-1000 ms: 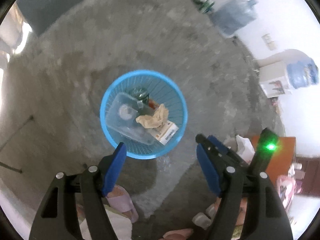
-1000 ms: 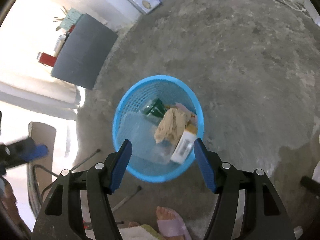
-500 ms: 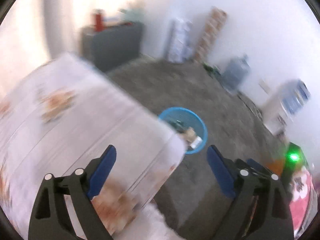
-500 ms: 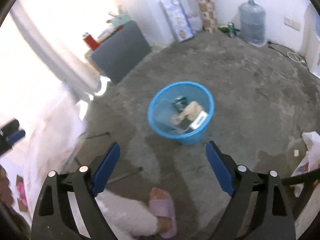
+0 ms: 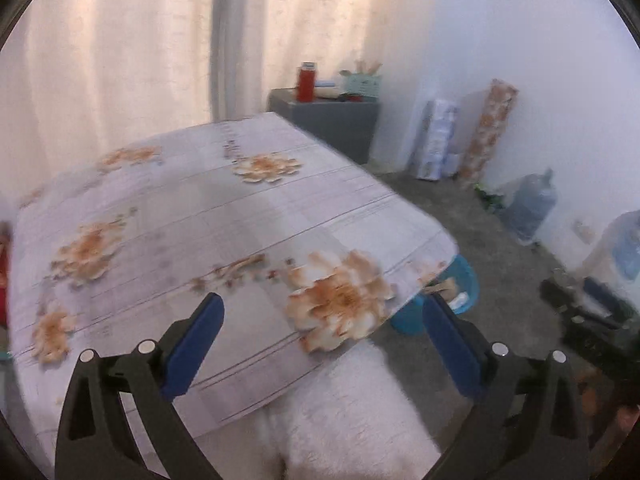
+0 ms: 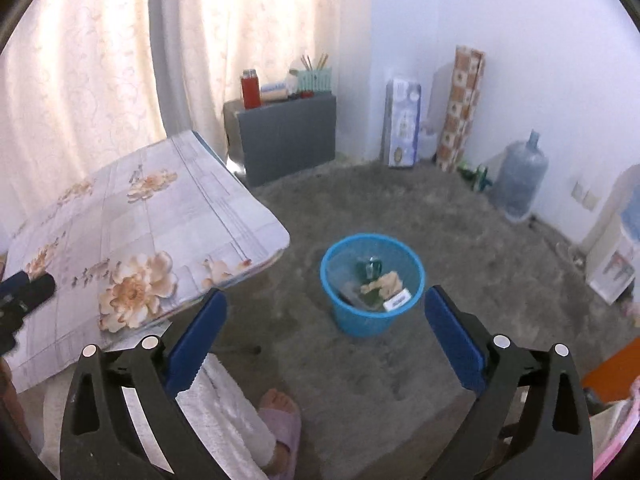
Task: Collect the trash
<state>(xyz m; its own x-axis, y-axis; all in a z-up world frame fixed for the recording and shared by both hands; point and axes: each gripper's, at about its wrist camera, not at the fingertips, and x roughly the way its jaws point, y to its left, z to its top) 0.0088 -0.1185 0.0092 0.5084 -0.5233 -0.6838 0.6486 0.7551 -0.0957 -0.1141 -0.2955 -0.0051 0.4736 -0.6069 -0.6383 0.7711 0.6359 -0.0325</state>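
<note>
The left hand-held gripper stands wide, its jaws having just been opening, with nothing between the blue pads. It points over the counter, which is covered with a pale flowered cloth. Past the counter's near corner, only a slice of the blue basket shows, on the floor.

The right hand-held gripper is wide too — its jaws have likewise just been opening, and they hold nothing. From its view the basket stands upright on the grey floor, just beside the counter's corner and apart from it. Inside lies the trash: a crumpled tan paper, a green can, a white labelled box and something clear, partly hidden.

A person's leg in pale trousers and a foot in a lilac slipper rest on the floor below the right gripper — near the basket, not touching it.
</note>
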